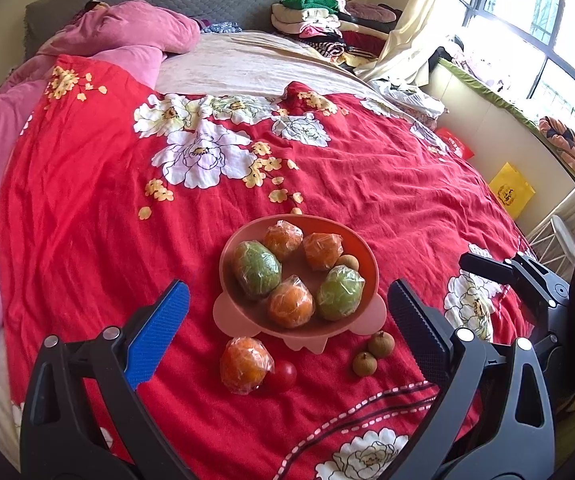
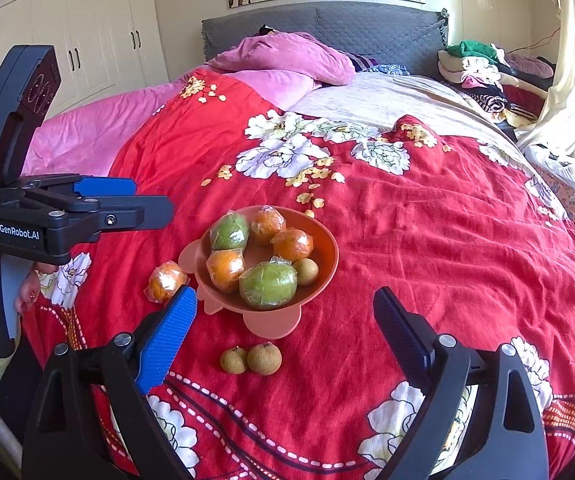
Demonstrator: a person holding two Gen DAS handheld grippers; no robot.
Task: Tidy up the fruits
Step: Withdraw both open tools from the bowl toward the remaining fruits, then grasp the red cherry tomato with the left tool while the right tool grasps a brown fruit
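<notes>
A pink bowl (image 1: 363, 248) sits on the red flowered bedspread and shows in the right wrist view too (image 2: 327, 248). It holds wrapped oranges, two wrapped green fruits and a longan. In front of it lie a wrapped orange (image 1: 245, 365), a small red tomato (image 1: 281, 376) and two longans (image 1: 372, 354). My left gripper (image 1: 287, 336) is open and empty, just short of the bowl, above the loose orange. My right gripper (image 2: 285, 332) is open and empty, above the two longans (image 2: 251, 359). The loose orange (image 2: 166, 282) lies left of the bowl there.
The left gripper's body (image 2: 59, 212) hangs at the left of the right wrist view; the right one's (image 1: 527, 280) at the right of the left view. Pink quilts (image 1: 119, 36) lie at the bed's head. Folded clothes (image 1: 319, 20) are stacked far right.
</notes>
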